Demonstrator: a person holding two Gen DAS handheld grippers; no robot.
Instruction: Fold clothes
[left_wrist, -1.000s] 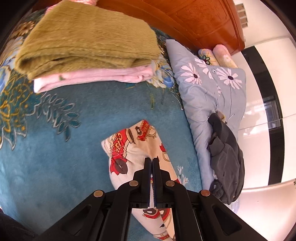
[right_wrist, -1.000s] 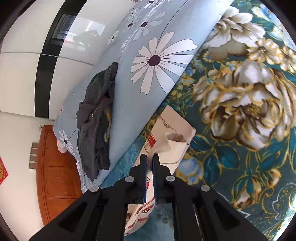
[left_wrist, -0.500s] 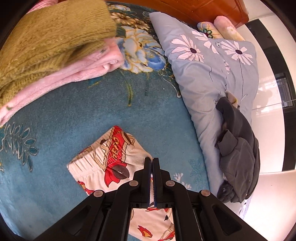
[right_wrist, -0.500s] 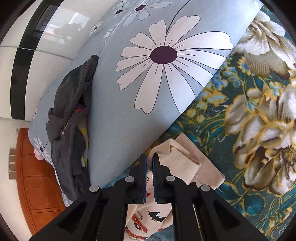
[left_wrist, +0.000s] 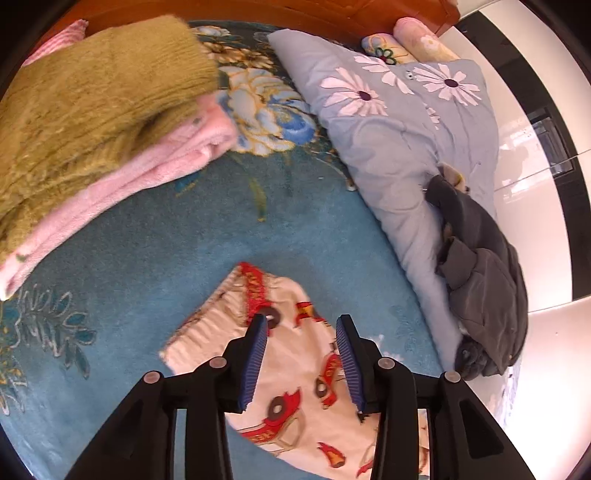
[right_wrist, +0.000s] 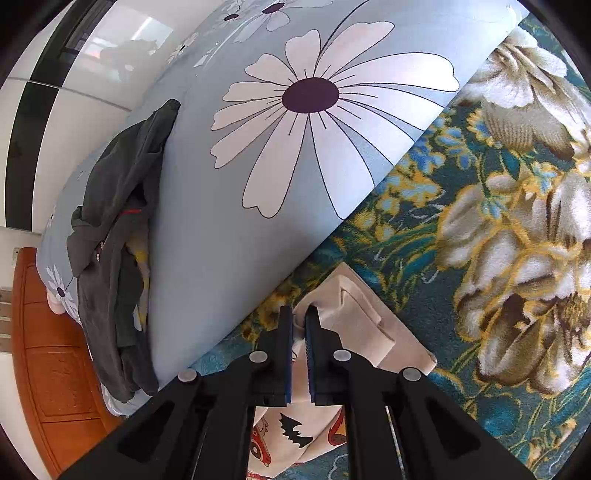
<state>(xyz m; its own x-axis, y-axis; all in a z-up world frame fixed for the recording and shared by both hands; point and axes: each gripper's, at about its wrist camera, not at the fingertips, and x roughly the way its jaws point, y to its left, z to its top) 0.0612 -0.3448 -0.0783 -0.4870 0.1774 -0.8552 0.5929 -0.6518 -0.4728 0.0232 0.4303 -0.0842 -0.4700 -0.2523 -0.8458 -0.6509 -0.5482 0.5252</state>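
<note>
Cream trousers with a red car print (left_wrist: 229, 332) lie on the blue floral bedspread (left_wrist: 166, 266), waistband toward the left. My left gripper (left_wrist: 302, 321) hovers just over them, its jaws opening; the cloth lies beneath the gap and the pads do not press on it. In the right wrist view the trousers' plain beige end (right_wrist: 369, 325) is folded up beside the daisy quilt. My right gripper (right_wrist: 299, 312) stands nearly closed there, with a fold of that beige cloth pinched between its tips.
A folded olive sweater (left_wrist: 92, 99) sits on a folded pink garment (left_wrist: 147, 166) at the upper left. A light blue daisy quilt (left_wrist: 388, 129) runs along the right, with a crumpled dark grey garment (left_wrist: 480, 288) on it. A wooden headboard (left_wrist: 332, 14) lies beyond.
The left jaws, shut on the trousers before, now stand apart and the cloth lies loose on the bedspread. The right gripper sank toward the bed early on, still pinching the beige end.
</note>
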